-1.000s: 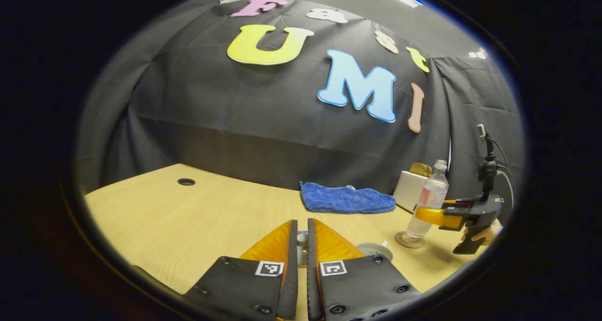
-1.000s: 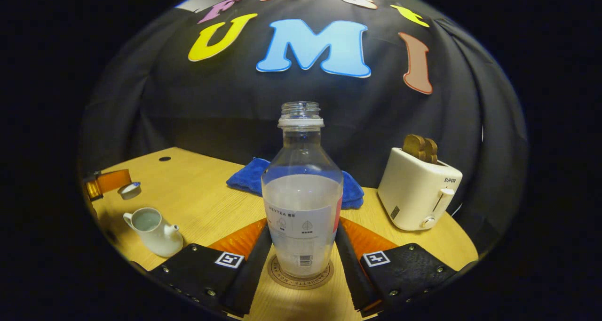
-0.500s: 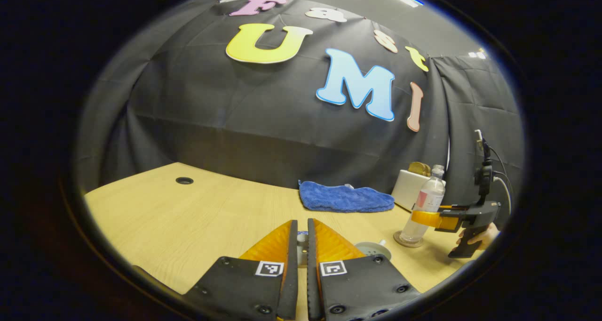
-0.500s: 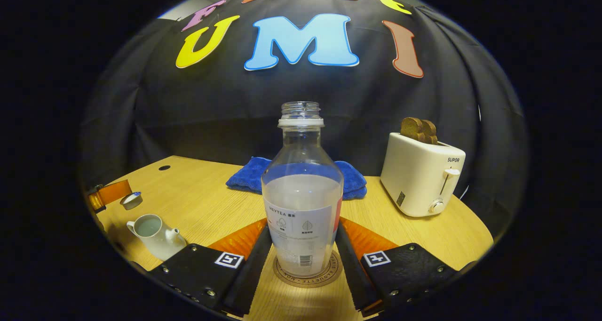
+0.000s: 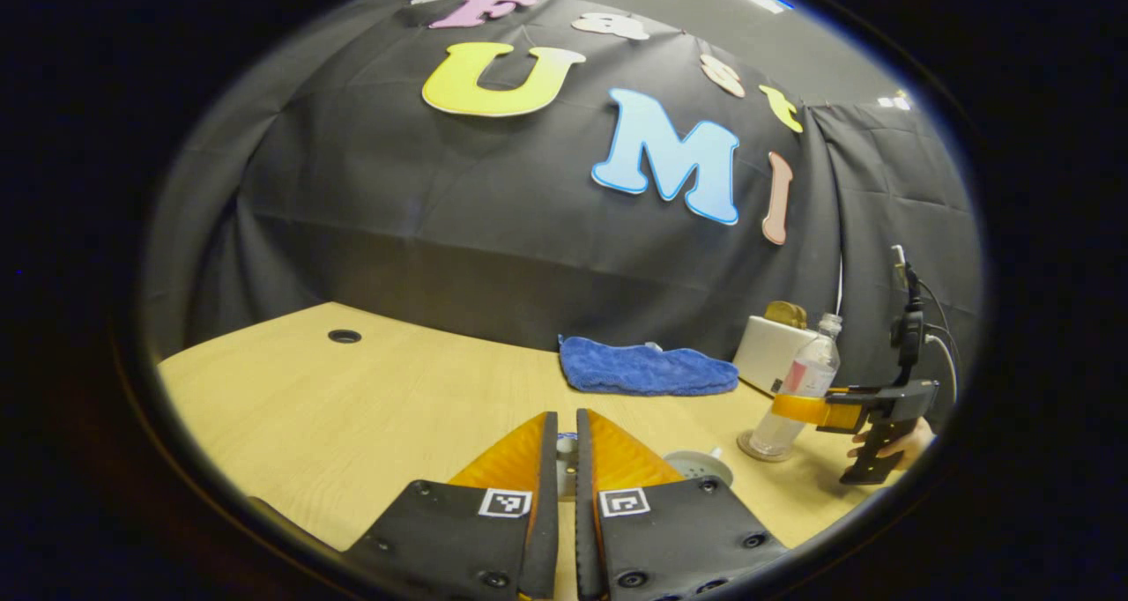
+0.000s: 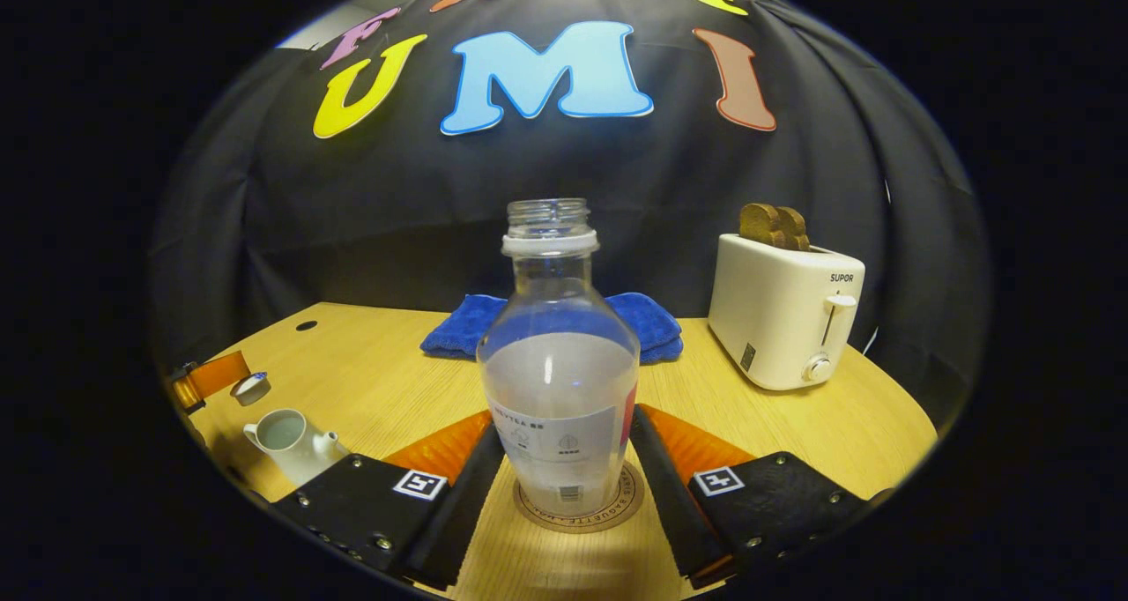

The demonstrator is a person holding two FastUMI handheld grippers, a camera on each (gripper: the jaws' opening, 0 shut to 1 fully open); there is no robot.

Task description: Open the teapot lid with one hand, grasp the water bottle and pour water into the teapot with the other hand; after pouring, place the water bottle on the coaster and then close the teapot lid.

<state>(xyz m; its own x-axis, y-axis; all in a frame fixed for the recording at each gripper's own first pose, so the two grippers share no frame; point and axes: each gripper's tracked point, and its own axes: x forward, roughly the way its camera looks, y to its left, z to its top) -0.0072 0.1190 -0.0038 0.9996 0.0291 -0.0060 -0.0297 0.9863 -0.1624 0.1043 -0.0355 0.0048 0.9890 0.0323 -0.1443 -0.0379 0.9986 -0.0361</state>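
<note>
Right gripper view shows your right gripper (image 6: 564, 460) spread wide around the clear plastic water bottle (image 6: 558, 389), which stands upright on the round brown coaster (image 6: 579, 511) with slight gaps beside both fingers.

Your items: uncapped water bottle (image 6: 559, 381), half full, upright on coaster (image 6: 579, 513); white teapot (image 6: 293, 442), open; lid (image 6: 251, 388) held aloft.

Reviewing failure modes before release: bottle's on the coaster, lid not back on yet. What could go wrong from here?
1. The uncapped water bottle stands between the right gripper fingers; a skewed pull-back could tip it off the coaster.
2. The left gripper holds the lid beside the open teapot; a misaligned lowering could spill it.
</note>
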